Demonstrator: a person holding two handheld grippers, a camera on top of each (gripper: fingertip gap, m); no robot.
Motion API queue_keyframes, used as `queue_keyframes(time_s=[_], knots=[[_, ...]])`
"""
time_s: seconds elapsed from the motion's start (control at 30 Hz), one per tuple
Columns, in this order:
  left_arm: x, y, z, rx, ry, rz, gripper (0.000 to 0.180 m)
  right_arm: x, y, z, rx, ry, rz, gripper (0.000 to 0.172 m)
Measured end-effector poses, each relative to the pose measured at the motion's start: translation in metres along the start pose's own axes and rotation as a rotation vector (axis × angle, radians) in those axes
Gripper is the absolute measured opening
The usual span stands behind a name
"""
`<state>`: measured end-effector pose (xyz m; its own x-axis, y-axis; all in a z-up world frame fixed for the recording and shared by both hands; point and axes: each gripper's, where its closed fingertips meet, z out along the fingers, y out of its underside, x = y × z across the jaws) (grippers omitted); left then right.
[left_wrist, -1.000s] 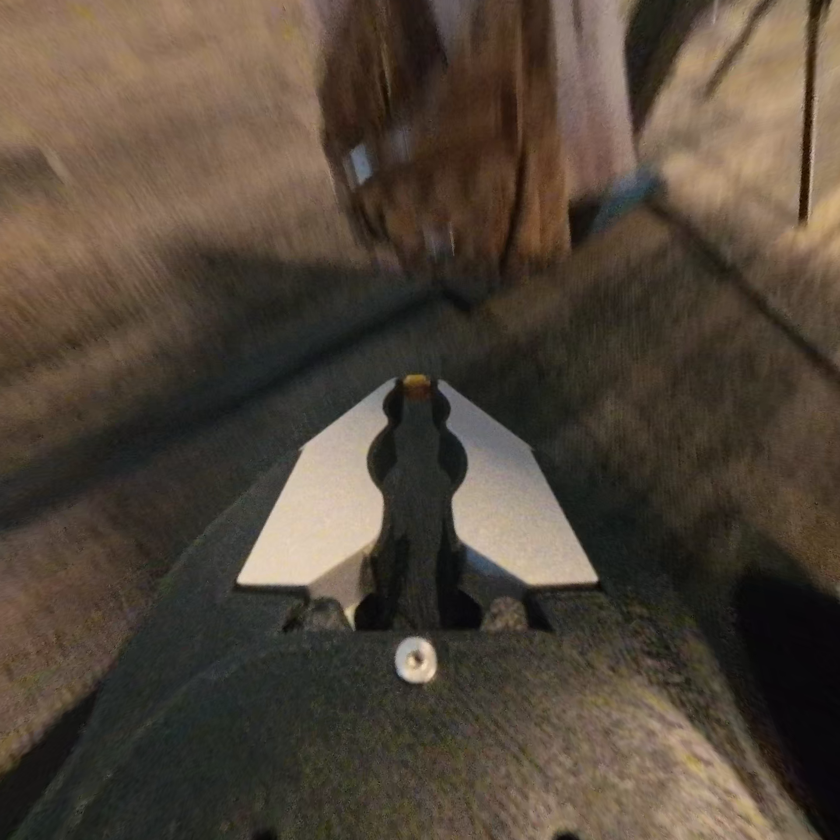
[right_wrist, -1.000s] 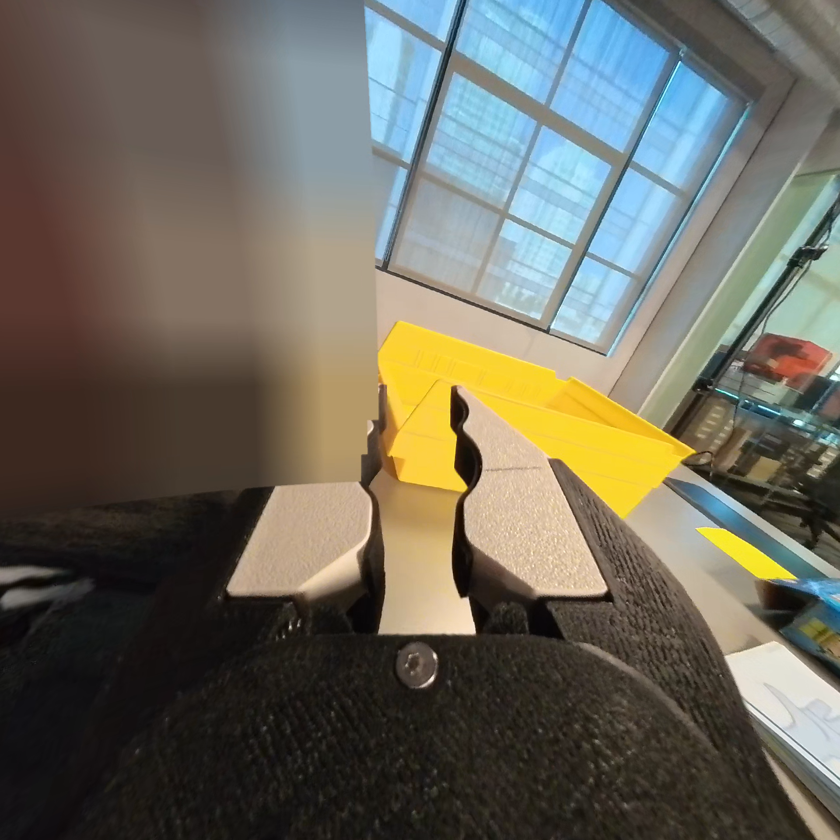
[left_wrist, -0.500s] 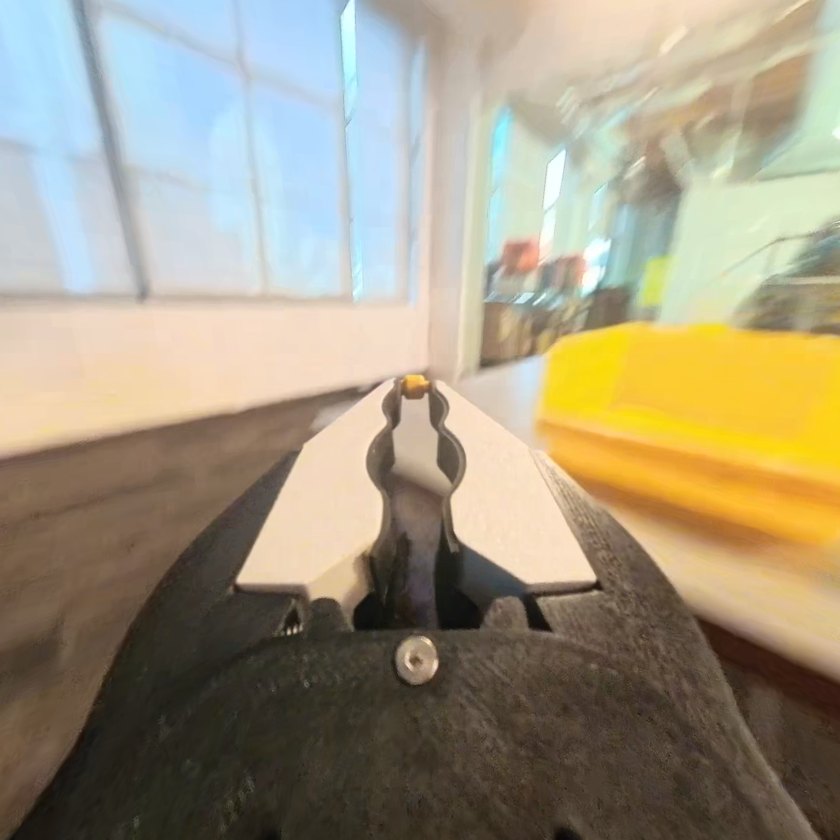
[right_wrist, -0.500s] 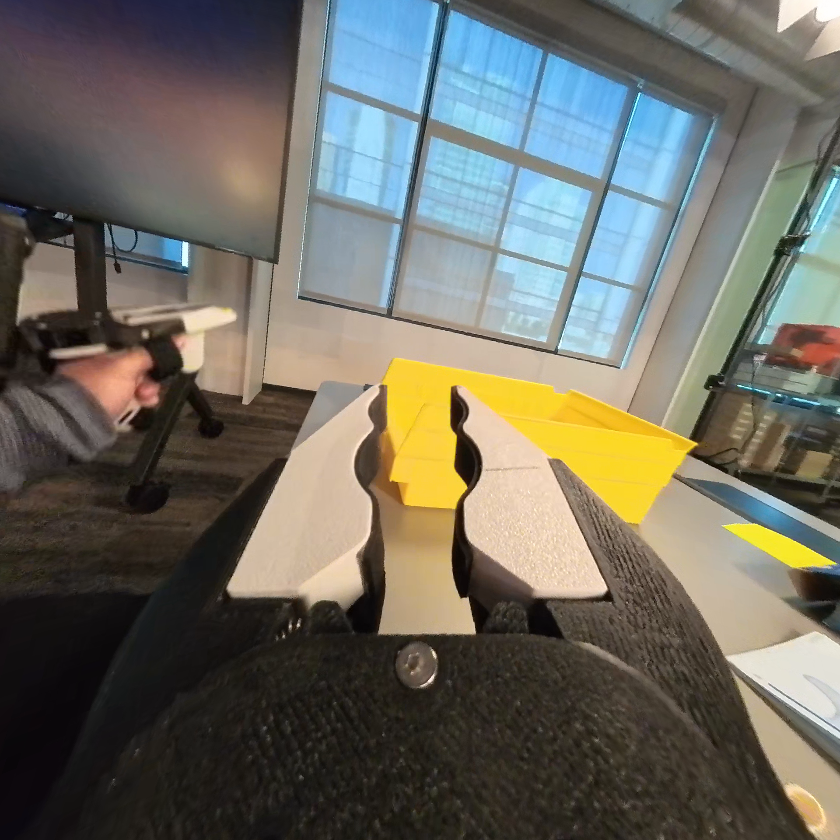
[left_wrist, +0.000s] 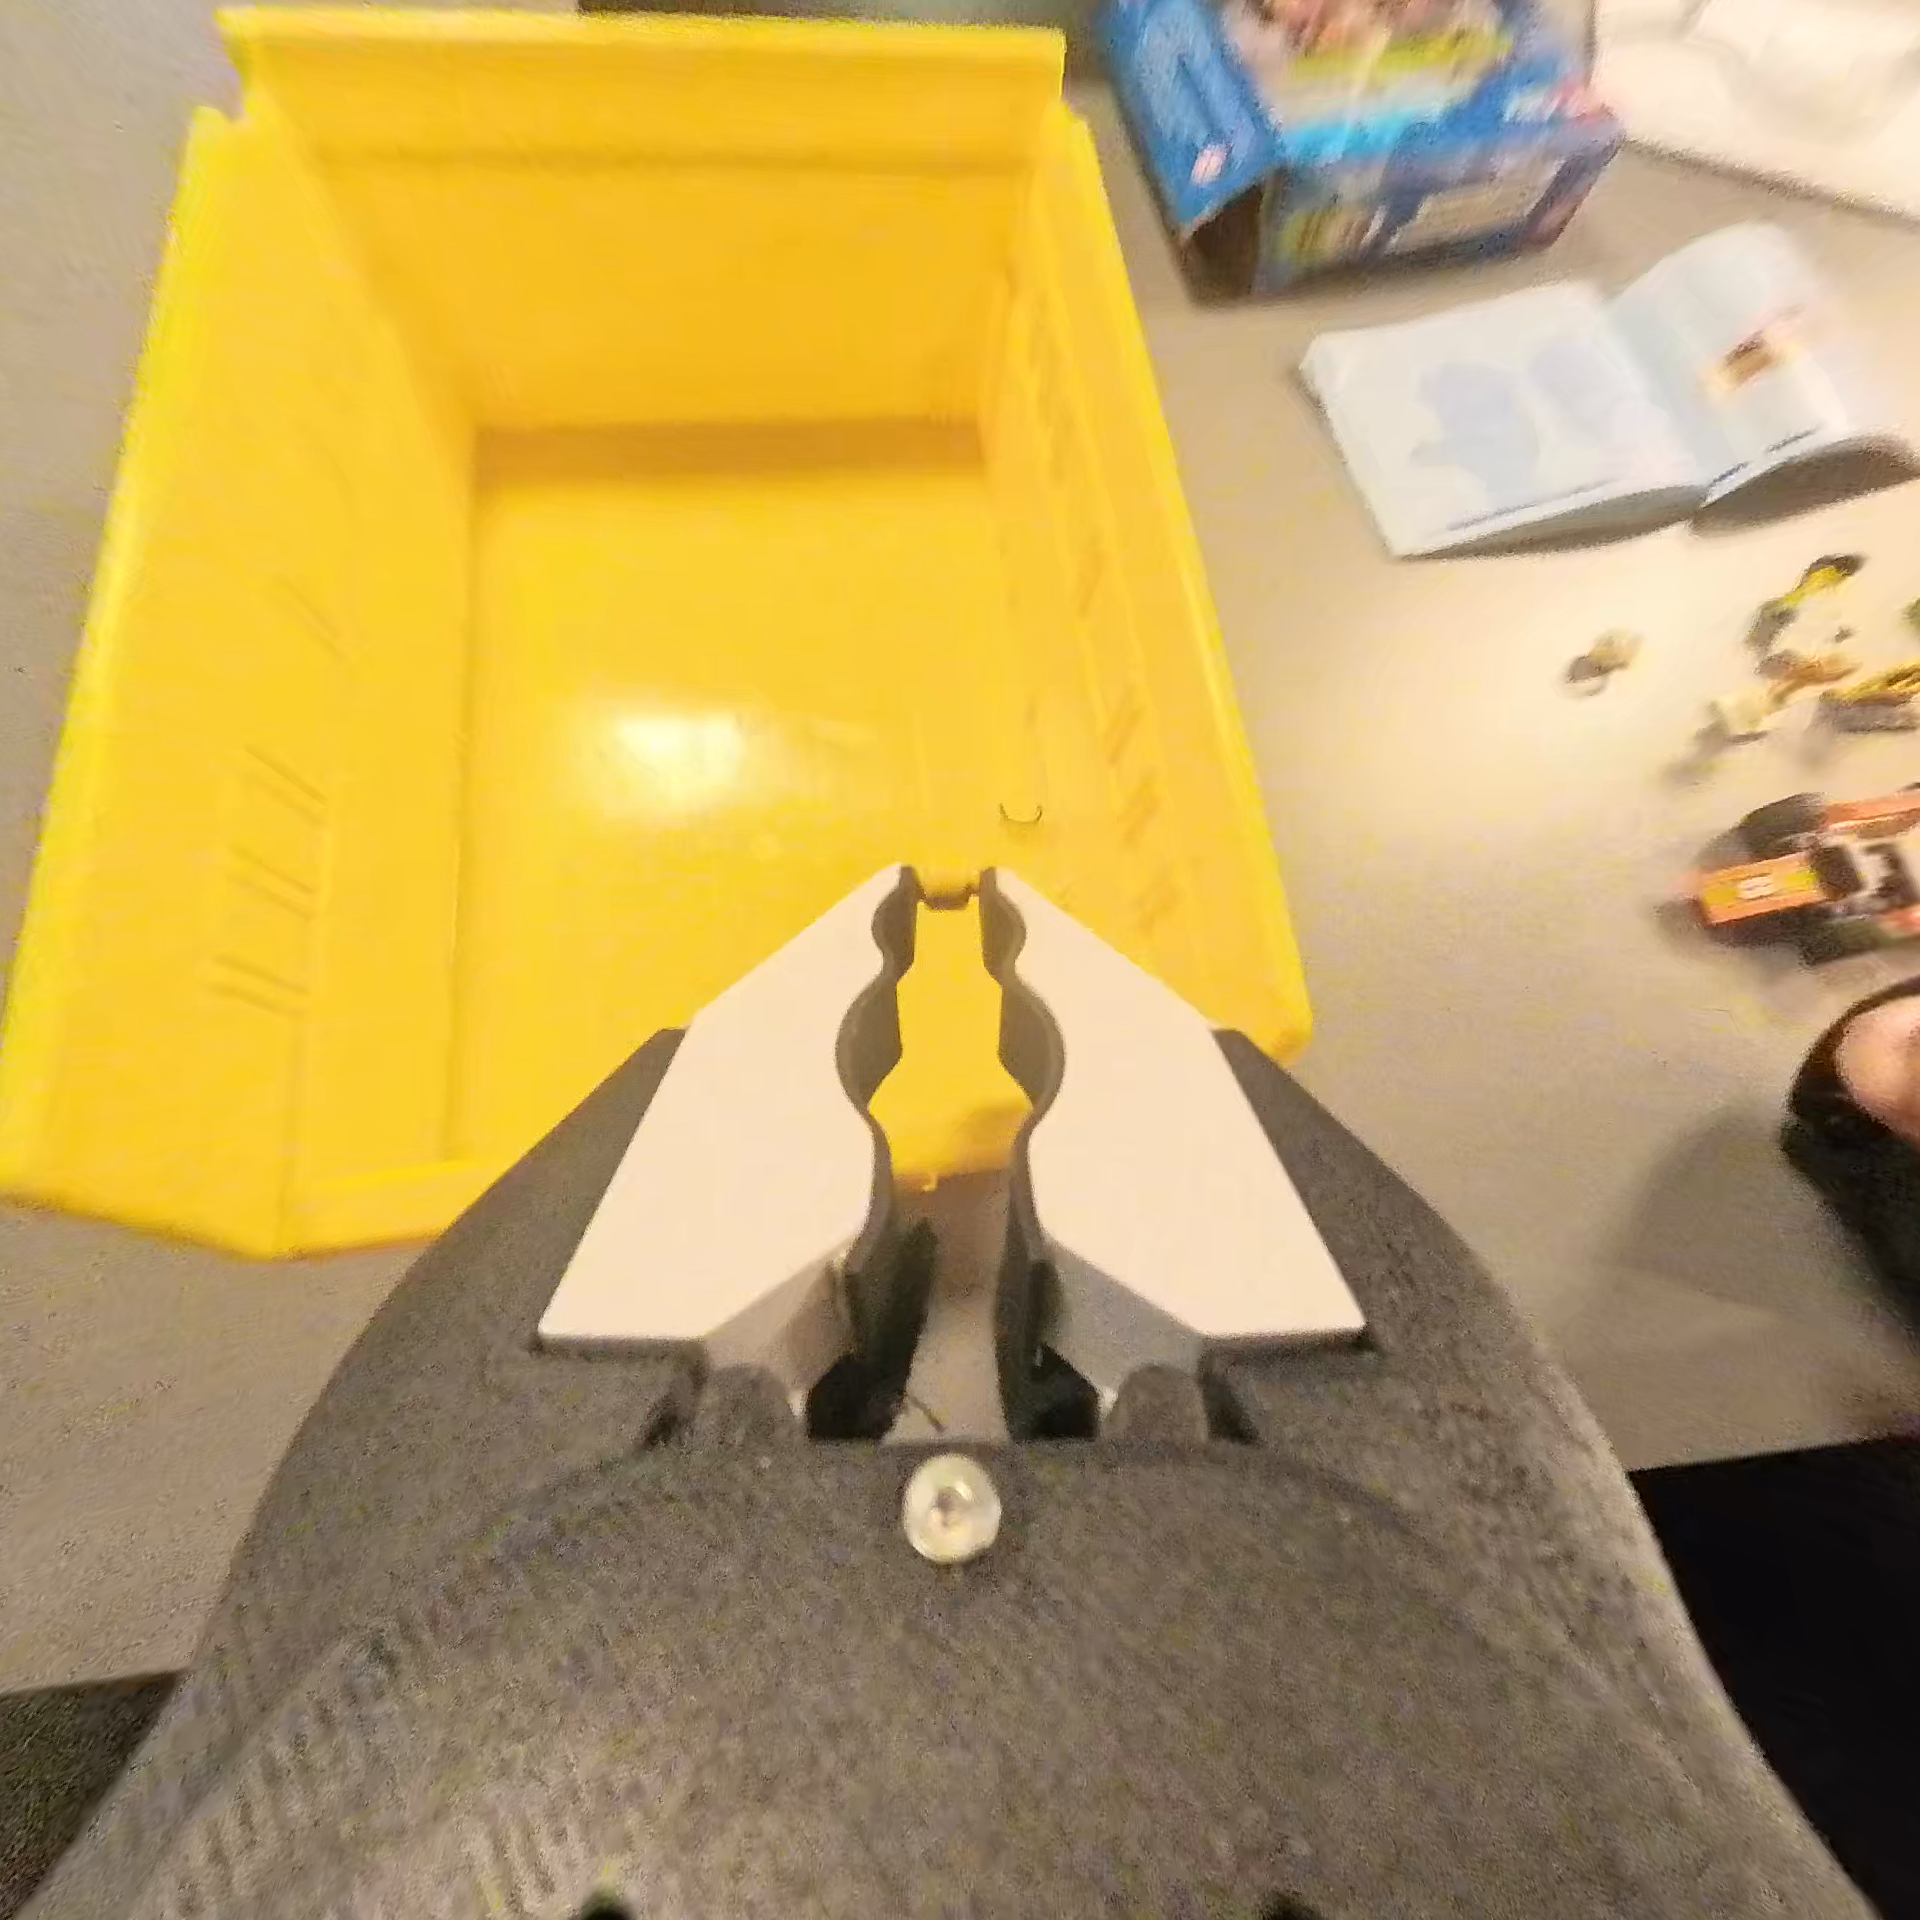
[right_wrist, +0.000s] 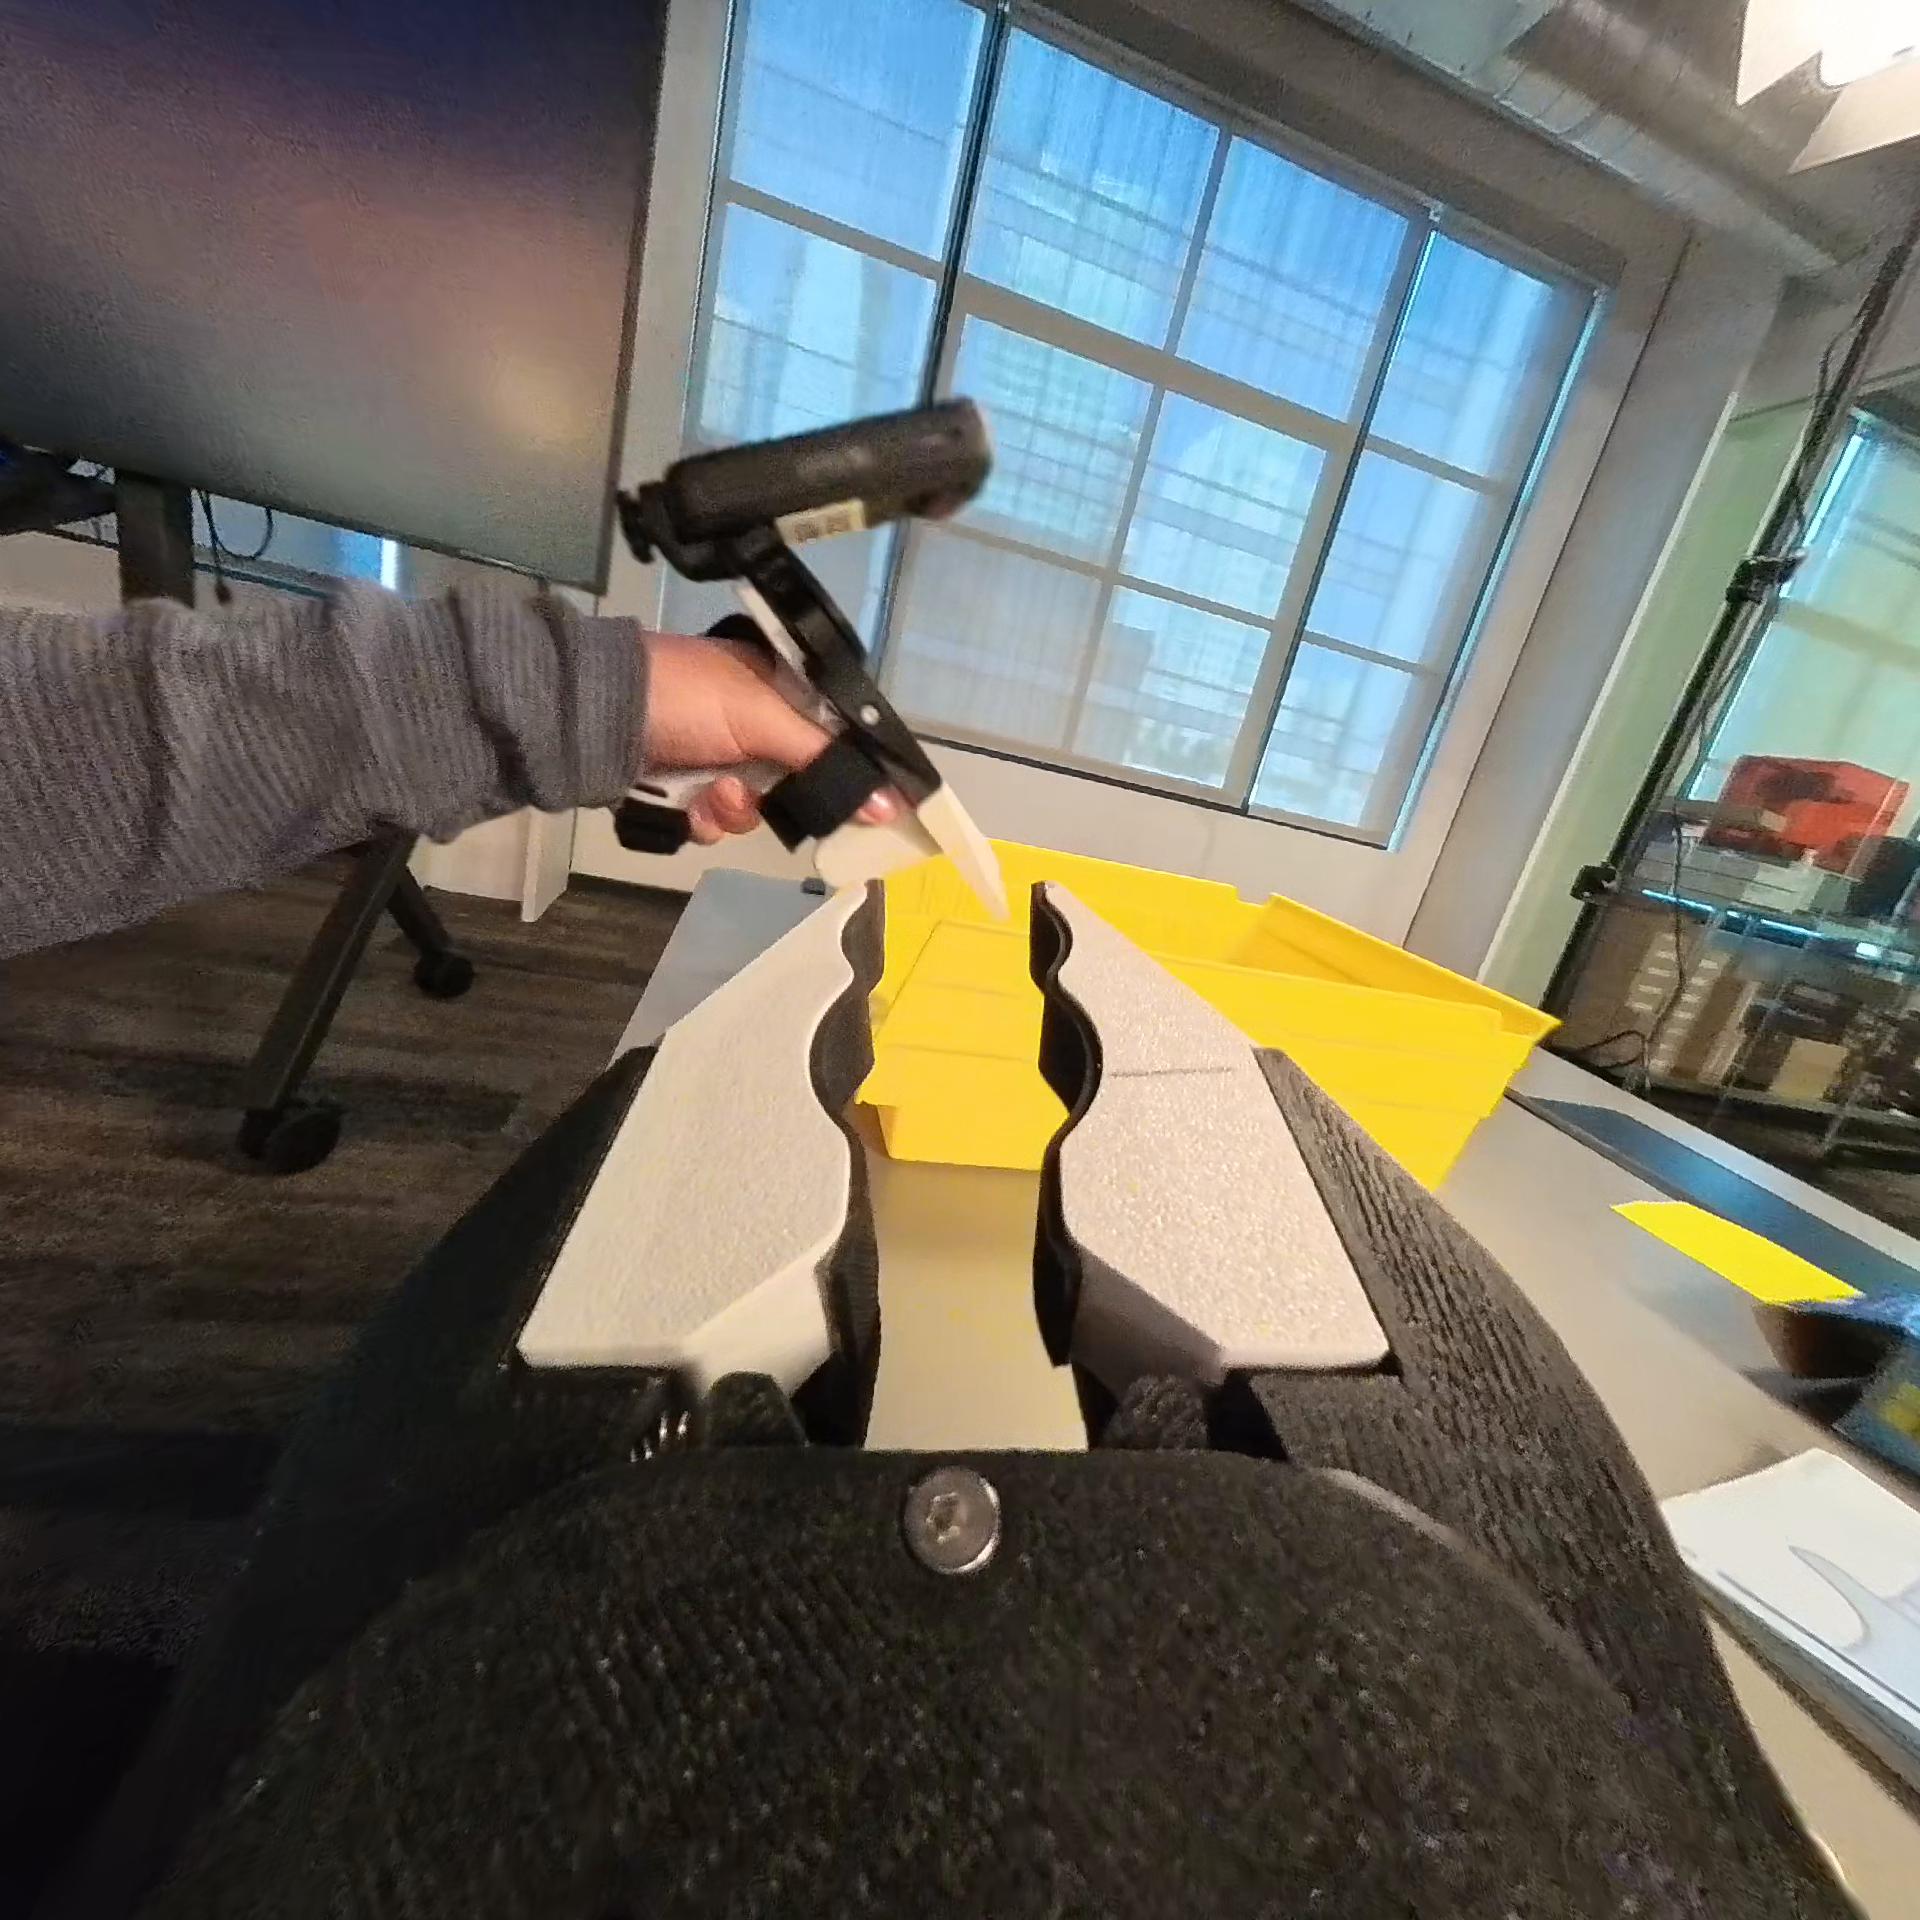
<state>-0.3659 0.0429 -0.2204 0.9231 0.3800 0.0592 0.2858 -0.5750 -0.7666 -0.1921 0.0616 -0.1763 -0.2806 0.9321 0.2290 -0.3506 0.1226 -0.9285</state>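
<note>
The left gripper (left_wrist: 943, 902) hangs over the near right of the yellow bin (left_wrist: 312, 727), its jaws nipped narrow on a small yellow piece (left_wrist: 943, 894). The right gripper (right_wrist: 956, 904) waits low over the tabletop (right_wrist: 1538, 1247) just short of the bin, jaws moderately apart with nothing between them. More small pieces (left_wrist: 1787, 665) lie far right on the tabletop.

Right gripper (right_wrist: 956, 904) is parked low over the grey desk (right_wrist: 1558, 1236), fingers (right_wrist: 727, 1122) spread apart with nothing between them, just desk and the front of a yellow bin (right_wrist: 956, 1049) showing through the gap. A second yellow bin (right_wrist: 1371, 997) sits just to its right. A hand (right_wrist: 717, 717) in a grey sleeve (right_wrist: 291, 727) holds the other gripper (right_wrist: 966, 852) tilted down over the bin. Big window (right_wrist: 1143, 436) behind, dark screen (right_wrist: 312, 239) upper left.
</note>
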Motion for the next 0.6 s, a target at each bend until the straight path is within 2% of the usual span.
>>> queue_keyframes(time_s=[0.03,0.13,0.17,0.27,0.3,0.37,0.47,0.53,0.6], knots=[[0.0,0.003,0.007,-0.038,-0.006,0.004,0.011,0.0,0.0,0.0,0.003,-0.003,0.001,0.026],[-0.002,0.008,0.02,-0.097,-0.032,0.004,0.04,0.005,-0.004,-0.002,0.028,0.012,0.024,0.028],[0.0,-0.004,0.019,-0.026,-0.037,0.033,0.043,0.011,-0.009,-0.005,0.052,0.034,0.044,0.029],[0.034,-0.064,-0.021,0.389,-0.072,0.183,0.035,0.033,-0.043,-0.023,0.166,0.114,0.098,0.032],[0.049,-0.075,-0.031,0.465,-0.067,0.21,0.033,0.044,-0.055,-0.031,0.186,0.138,0.079,0.032],[0.08,-0.088,-0.03,0.485,-0.026,0.238,0.037,0.08,-0.064,-0.049,0.167,0.206,0.006,0.031],[0.155,-0.102,0.002,0.463,0.201,0.321,0.035,0.157,-0.034,-0.076,-0.039,0.32,-0.032,0.035],[0.193,-0.096,0.047,0.342,0.312,0.398,0.044,0.202,-0.014,-0.1,-0.126,0.401,-0.003,0.037],[0.212,-0.089,0.093,0.243,0.374,0.432,0.053,0.227,-0.004,-0.12,-0.145,0.459,0.036,0.038]])
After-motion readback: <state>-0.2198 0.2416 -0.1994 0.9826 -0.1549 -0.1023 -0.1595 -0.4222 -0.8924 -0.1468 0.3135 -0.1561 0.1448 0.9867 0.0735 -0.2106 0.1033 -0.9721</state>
